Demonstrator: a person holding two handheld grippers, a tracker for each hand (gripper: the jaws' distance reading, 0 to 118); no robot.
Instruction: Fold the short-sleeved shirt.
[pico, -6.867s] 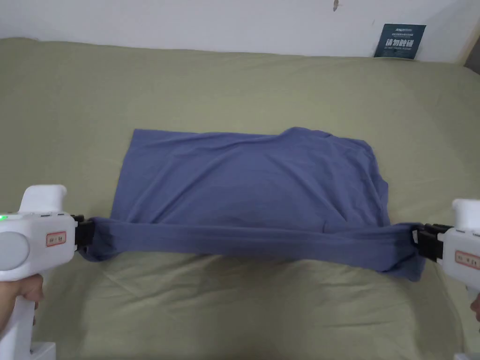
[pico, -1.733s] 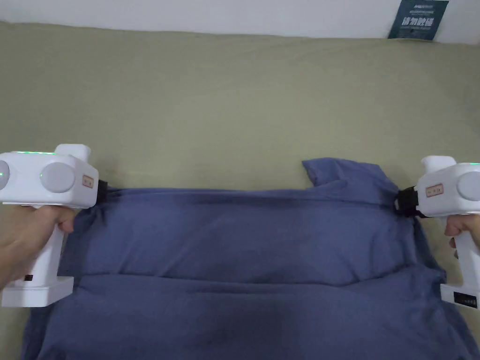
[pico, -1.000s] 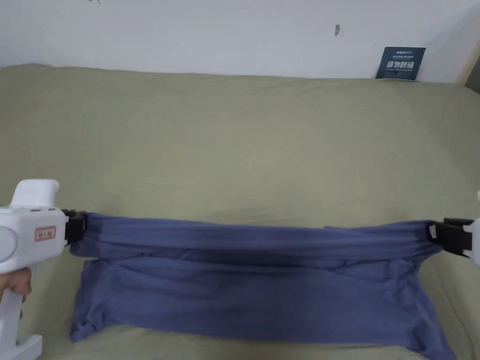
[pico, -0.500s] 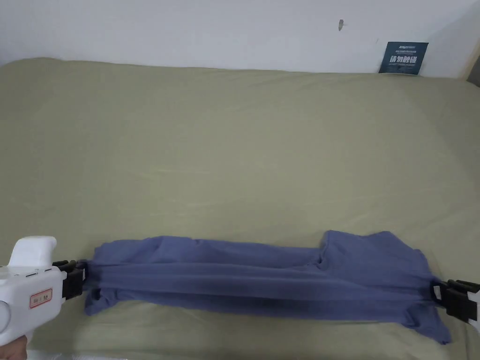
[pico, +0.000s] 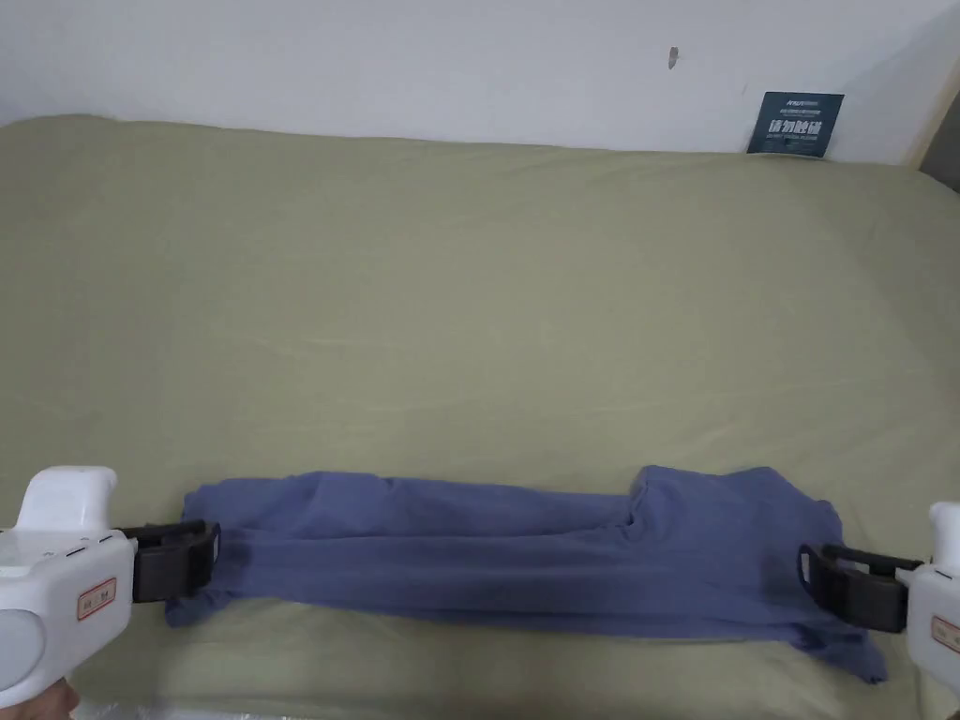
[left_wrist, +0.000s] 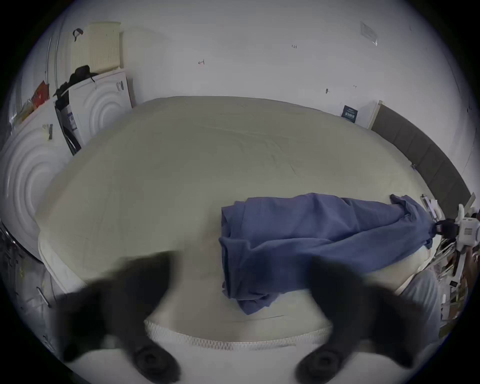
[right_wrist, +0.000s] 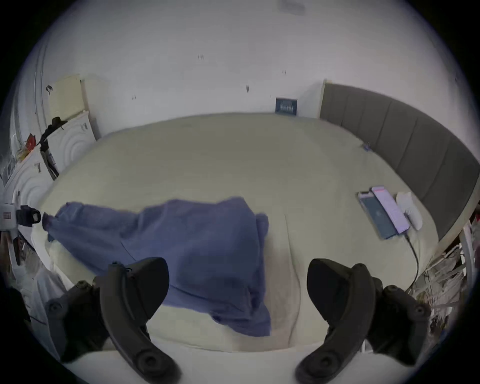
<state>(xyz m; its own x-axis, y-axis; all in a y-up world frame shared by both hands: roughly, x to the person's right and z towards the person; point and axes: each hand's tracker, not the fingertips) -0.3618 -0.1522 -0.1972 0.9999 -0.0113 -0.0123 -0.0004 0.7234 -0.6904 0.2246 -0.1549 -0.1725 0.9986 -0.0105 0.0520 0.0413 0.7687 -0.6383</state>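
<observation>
One blue short-sleeved cotton shirt (pico: 525, 553), folded lengthwise into a long narrow band, several layers stacked, creased along its length. It lies flat on the olive-green bedsheet (pico: 469, 309), close to the near edge of the bed and parallel to it. A sleeve end pokes out at the shirt's near right corner; the left end is bunched.

Two white handheld grippers with black jaws. Left gripper (pico: 202, 558): at the shirt's left end, jaws spread wide apart in the left gripper view, cloth lying free between and beyond them, nothing held. Right gripper (pico: 814, 579): at the shirt's right end, jaws likewise parted in the right gripper view, shirt resting loose ahead of them.

Beyond the shirt, towards the padded grey headboard (right_wrist: 405, 145): two phones (right_wrist: 381, 213) side by side on the sheet, a cable running from them, one small white object (right_wrist: 409, 210) just beside.

One dark blue sign (pico: 795, 122) leans on the white wall (pico: 375, 66) behind the bed.
</observation>
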